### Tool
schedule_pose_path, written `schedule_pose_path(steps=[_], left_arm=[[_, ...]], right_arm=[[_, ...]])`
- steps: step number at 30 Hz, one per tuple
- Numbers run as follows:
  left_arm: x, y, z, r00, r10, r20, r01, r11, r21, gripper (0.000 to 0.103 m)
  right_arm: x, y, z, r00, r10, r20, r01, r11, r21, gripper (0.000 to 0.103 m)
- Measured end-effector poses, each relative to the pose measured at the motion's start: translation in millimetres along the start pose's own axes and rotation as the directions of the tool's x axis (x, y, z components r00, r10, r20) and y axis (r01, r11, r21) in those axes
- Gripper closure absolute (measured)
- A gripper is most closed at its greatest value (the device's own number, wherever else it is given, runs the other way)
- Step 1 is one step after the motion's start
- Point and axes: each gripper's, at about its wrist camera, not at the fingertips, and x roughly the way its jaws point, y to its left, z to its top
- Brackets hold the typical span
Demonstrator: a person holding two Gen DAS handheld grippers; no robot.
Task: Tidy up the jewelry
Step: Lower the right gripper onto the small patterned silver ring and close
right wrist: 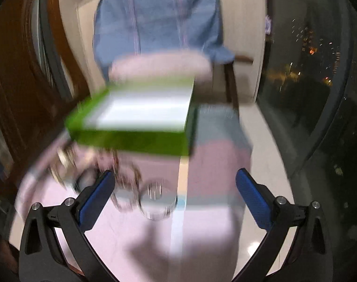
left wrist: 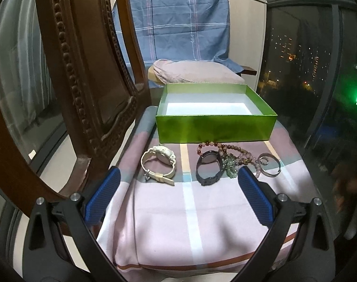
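The surface [left wrist: 202, 211], draped in a pink plaid cloth, fills the lower middle of the left wrist view. At its far end, mid-frame, sits one green box [left wrist: 216, 127], lid off, white inside and holding nothing. In front of it, across the centre of the frame, the jewelry lies in a row: one cream watch [left wrist: 158, 164] on the left, one dark watch [left wrist: 207, 166] just right of centre, a tangle of bead bracelets [left wrist: 227, 155] touching it whose number I cannot tell, and one silver ring [left wrist: 267, 166] furthest right.

The left gripper [left wrist: 178, 195] hangs low in the frame, jaws wide apart and holding nothing. The right gripper [right wrist: 176, 195], in a motion-blurred view, is likewise spread wide and empty, with the ring just ahead between its blue pads.

Judging from the bare box, sorting has not started. The next move likely calls for closing on one piece and carrying it over the box wall.
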Motion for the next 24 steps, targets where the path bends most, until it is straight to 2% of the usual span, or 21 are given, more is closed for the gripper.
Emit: schedule_pose_path(steps=[1,2,3,4,6,8,10,12,14,18,24], left_arm=[[0.4,0.2,0.3,1.000,-0.002,0.001,0.002,1.000,-0.002,0.004],[1.0,-0.2,0.7,1.000,-0.004,0.001,0.004,1.000,0.003,0.004],[2.1,-1.7,1.4,1.000,0.001,0.000,-0.001,1.000,0.017,0.004],[3.1,-2.3,1.9,1.000,0.010,-0.004,-0.010,1.000,0.024,0.004],[5.8,-1.9,3.7,1.000,0.013,-0.026,-0.012,1.000,0.025,0.004],[8.0,0.9,5.2,0.999,-0.013,-0.047,0.013,1.000,0.003,0.004],[7.9,1.1,6.0,0.999,-0.027,-0.045,0.027,1.000,0.001,0.004],[8.3,1.1,6.0,0.998,-0.034,-0.045,0.034,0.999,0.001,0.004],[9.8,1.9,5.7,0.997,-0.052,-0.056,0.052,0.999,-0.011,0.004],[10.6,0.7,5.4,0.997,-0.054,-0.060,0.054,0.999,-0.007,0.004],[11.8,1.3,4.3,0.996,-0.056,-0.069,0.056,0.998,-0.011,0.004]], right_arm=[[13.7,14.0,-8.0,0.998,-0.003,-0.060,-0.001,0.998,-0.064,0.004],[18.3,28.3,-11.4,0.997,-0.002,-0.073,-0.008,0.990,-0.141,0.004],[19.3,39.2,-12.0,0.998,-0.006,-0.060,-0.006,0.979,-0.203,0.004],[20.0,58.2,-14.4,0.999,-0.040,-0.024,0.031,0.950,-0.312,0.004],[24.0,71.3,-15.6,0.997,-0.079,-0.016,0.067,0.922,-0.382,0.004],[28.8,65.3,-11.9,0.995,-0.095,-0.028,0.080,0.938,-0.338,0.005],[35.1,48.5,-4.2,0.995,-0.076,-0.061,0.058,0.963,-0.263,0.015],[43.0,31.6,0.9,0.993,-0.066,-0.097,0.045,0.979,-0.201,0.036],[47.3,21.3,0.0,0.990,-0.064,-0.122,0.042,0.984,-0.173,0.048],[54.2,23.3,-3.8,0.988,-0.017,-0.151,-0.011,0.983,-0.181,0.058],[70.3,42.4,-11.4,0.973,0.008,-0.230,-0.065,0.968,-0.243,0.075]])
